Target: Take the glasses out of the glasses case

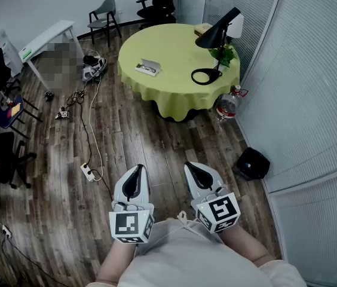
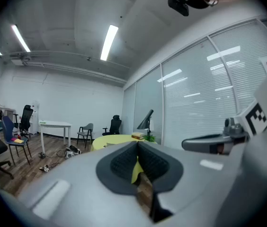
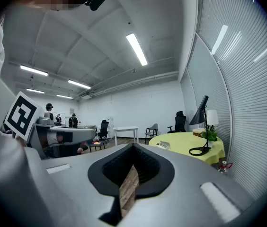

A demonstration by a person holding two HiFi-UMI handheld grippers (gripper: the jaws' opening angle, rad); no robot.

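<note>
The glasses case (image 1: 147,68) is a light, open box lying on the round table with a yellow-green cloth (image 1: 174,94), far from me across the wooden floor. It also shows small in the right gripper view as the glasses case (image 3: 163,145). I cannot make out the glasses inside it. Both grippers are held low, close to my body. The left gripper (image 1: 137,170) and the right gripper (image 1: 192,167) point towards the table. Each one's jaws stand together with only a thin slit, as on the left gripper (image 2: 137,167) and the right gripper (image 3: 129,174); nothing is between them.
A black desk lamp (image 1: 216,37), a small plant (image 1: 225,55) and a book stand on the table's far right. A water bottle (image 1: 227,105) and a black bin (image 1: 252,163) sit by the blind-covered glass wall. Cables and a power strip (image 1: 89,172) cross the floor at left, near chairs and a white desk (image 1: 46,40).
</note>
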